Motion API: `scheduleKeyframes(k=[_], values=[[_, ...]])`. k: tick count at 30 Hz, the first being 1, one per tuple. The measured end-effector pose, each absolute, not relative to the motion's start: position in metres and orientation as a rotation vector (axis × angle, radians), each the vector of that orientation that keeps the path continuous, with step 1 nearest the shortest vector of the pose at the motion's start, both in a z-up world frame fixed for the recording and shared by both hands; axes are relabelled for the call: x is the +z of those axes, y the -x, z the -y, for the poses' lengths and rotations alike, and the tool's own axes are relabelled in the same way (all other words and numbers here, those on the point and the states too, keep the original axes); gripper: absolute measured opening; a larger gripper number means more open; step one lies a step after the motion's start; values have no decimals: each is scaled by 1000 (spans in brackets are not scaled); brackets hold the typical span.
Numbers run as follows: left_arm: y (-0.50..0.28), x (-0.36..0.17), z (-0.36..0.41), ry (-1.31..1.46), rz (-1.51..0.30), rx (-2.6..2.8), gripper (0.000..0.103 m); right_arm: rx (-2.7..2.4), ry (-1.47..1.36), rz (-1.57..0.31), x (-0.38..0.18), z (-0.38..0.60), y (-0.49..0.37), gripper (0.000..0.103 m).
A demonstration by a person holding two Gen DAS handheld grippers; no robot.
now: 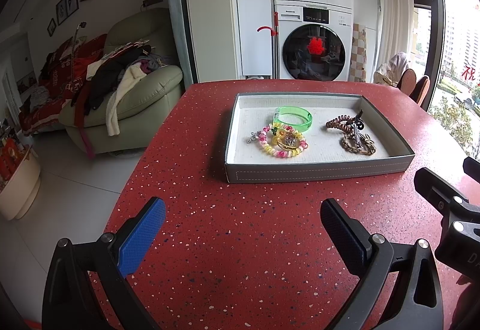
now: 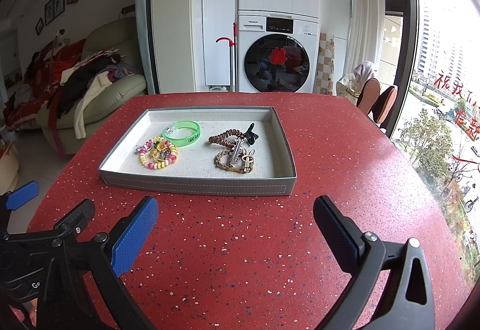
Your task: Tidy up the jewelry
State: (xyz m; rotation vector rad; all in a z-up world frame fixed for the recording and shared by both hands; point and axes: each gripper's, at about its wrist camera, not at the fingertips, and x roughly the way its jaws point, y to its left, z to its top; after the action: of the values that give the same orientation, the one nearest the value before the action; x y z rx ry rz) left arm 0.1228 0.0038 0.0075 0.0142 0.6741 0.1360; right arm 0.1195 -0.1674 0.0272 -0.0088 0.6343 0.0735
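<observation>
A grey tray [image 1: 318, 172] [image 2: 195, 184] with a white lining sits on the red speckled table. In it lie a green bangle [image 1: 294, 117] [image 2: 182, 132], a pink-yellow coil bracelet with charms [image 1: 282, 142] [image 2: 157, 153], a brown coil hair tie with a black clip [image 1: 345, 122] [image 2: 231, 136] and a braided brown bracelet with a silver clip [image 1: 358, 144] [image 2: 235, 162]. My left gripper [image 1: 243, 231] is open and empty above the table in front of the tray. My right gripper [image 2: 235, 228] is open and empty beside it, to the right.
The red table [image 1: 240, 255] [image 2: 345, 150] ends close behind the tray. A green sofa piled with clothes [image 1: 126, 81] stands to the left. Stacked washing machines [image 1: 312, 30] stand behind. A window is on the right.
</observation>
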Motion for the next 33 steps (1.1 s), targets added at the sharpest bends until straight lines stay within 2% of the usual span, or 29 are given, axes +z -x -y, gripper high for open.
scheduleKeyframes(k=[33], values=[[-121, 6, -5, -12, -682, 137, 103, 75, 9, -636, 28, 168, -120, 103]])
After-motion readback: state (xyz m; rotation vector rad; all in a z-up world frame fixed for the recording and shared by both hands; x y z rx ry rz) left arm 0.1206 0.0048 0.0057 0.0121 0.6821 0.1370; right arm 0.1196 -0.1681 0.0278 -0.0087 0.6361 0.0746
